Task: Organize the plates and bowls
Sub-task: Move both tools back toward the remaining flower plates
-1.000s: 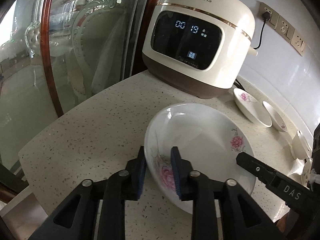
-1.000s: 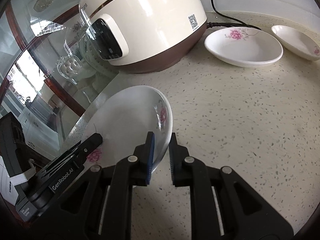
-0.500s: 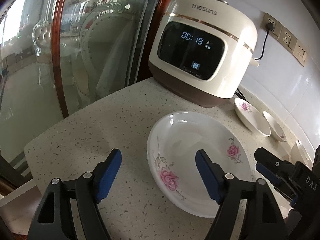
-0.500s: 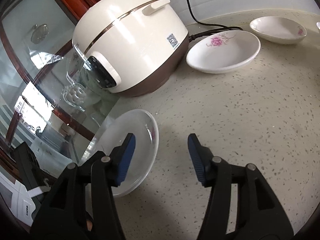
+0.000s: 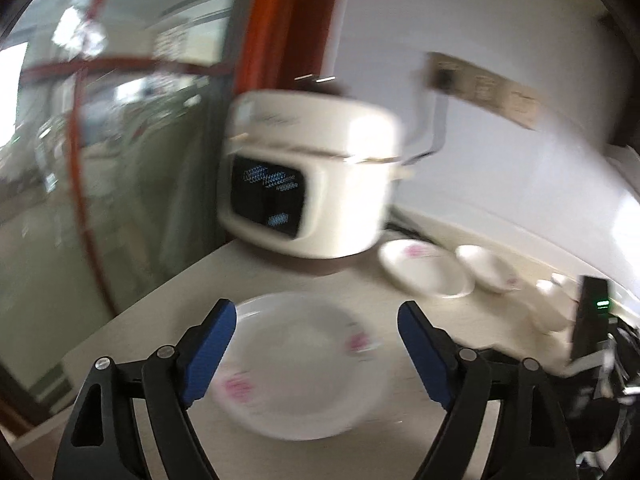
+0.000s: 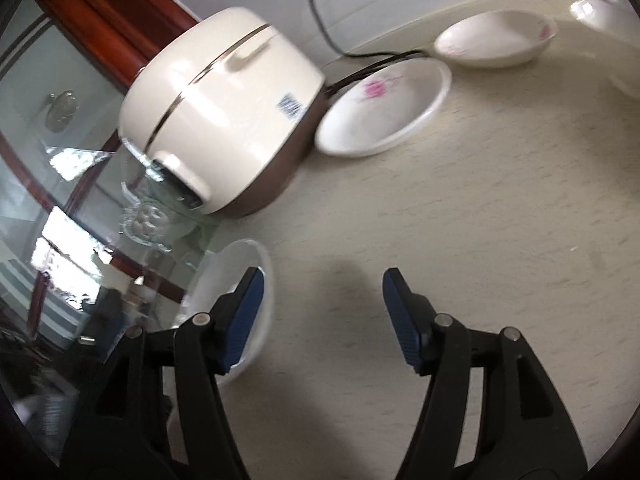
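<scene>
The rice cooker (image 5: pixel 308 188) at the back corner of the speckled counter (image 6: pixel 460 220) serves as the reference landmark.

**Large plate.** The large floral plate (image 5: pixel 304 364) lies flat on the counter in front of the cooker's display, near the counter's front corner beside the glass partition (image 5: pixel 100 160). No pad touches it. This placement appears to make it the base for a stack, set where both grippers have room to work.

**Left gripper.** The left gripper (image 5: pixel 316 344) hovers above the large plate with its jaws spread wide and opening further. The plate shows in the gap between the fingers but lies below them on the counter. The view is motion-blurred, so finer contact detail cannot be confirmed.

**Right gripper.** The right gripper (image 6: pixel 322 312) is spread and opening, with only bare counter between its fingers. Its left pad (image 6: pixel 244 316) overlaps the plate's rim in the picture; contact is not evident.

**Remaining dishes.** A medium floral dish (image 6: pixel 384 108) sits just beside the cooker on the side where the power cord (image 6: pixel 320 20) runs down. A smaller bowl (image 6: pixel 496 40) sits beyond that dish, farther from the cooker, along the wall. Further white ware past it is too blurred to identify.

**Assessment.** The large plate appears placed. The likely next step is to fetch the medium dish; the cord running beside it is a snag risk.
</scene>
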### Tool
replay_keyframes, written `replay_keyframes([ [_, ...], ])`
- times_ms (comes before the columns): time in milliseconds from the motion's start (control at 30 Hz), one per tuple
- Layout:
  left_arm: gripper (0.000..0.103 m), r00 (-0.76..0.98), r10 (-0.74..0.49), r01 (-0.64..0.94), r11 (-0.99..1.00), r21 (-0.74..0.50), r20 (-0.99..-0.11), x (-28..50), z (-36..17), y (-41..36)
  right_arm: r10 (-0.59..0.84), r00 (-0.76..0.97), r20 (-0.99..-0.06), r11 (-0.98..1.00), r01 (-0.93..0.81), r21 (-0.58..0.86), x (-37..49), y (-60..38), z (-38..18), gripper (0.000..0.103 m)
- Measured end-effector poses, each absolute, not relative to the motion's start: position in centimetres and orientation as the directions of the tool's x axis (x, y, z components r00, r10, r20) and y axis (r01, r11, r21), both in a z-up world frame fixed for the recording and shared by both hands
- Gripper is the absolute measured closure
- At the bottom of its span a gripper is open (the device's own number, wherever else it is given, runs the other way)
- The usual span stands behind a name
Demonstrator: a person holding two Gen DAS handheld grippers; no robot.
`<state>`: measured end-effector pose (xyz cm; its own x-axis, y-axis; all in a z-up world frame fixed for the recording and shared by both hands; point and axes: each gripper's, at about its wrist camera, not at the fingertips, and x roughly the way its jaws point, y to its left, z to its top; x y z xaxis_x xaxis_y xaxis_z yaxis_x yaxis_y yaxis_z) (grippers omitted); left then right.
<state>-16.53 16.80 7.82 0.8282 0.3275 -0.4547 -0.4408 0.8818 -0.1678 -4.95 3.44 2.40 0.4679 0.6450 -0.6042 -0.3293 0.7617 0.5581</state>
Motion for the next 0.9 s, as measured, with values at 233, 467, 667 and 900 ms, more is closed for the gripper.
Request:
replay_keyframes([
  [233,0.017,0.865,0.216,-0.338,0.918,-0.208,-0.454,-9.8,10.7,13.0,0.549,0.563,-0.618,0.826,-0.251,0.505,-3.1,-1.9,4.0,0.035],
  [467,0.017,0.830,0.282,-0.441,0.860,-0.257,-0.481,-1.7,10.5,12.6,0.440,0.652,-0.618,0.879,-0.173,0.444,0.1,-4.6,4.9,0.035],
  [667,0.017,0.811,0.303,-0.482,0.831,-0.278,-0.500,1.8,8.0,14.3,0.415,0.675,-0.610,0.891,-0.167,0.422,3.0,-3.8,4.6,0.035],
  [900,0.017,0.766,0.276,-0.511,0.810,-0.289,-0.581,3.0,5.6,15.9,0.451,0.631,-0.632,0.888,-0.248,0.386,7.1,0.4,4.1,0.043],
])
